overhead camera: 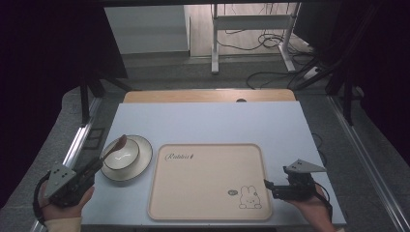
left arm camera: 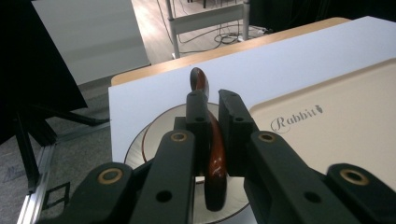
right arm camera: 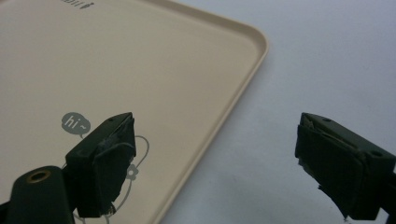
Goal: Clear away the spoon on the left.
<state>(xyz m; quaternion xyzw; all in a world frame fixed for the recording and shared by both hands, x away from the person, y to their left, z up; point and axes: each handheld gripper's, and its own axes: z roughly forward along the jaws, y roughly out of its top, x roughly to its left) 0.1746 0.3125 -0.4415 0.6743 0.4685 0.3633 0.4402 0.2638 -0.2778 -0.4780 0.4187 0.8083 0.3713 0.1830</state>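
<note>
A brown wooden spoon is tilted up over a white bowl, which sits on a dark-rimmed saucer at the table's left. My left gripper is shut on the spoon's handle, and the spoon's head points away past the fingertips. In the left gripper view that gripper hovers just above the bowl. A beige tray with a rabbit drawing lies in the middle. My right gripper stands open at the tray's right edge, with nothing between its fingers.
The white table top extends behind the tray, with a wooden strip at its far edge. Beyond it are a metal desk frame and loose cables on the floor. Black frames stand on both sides.
</note>
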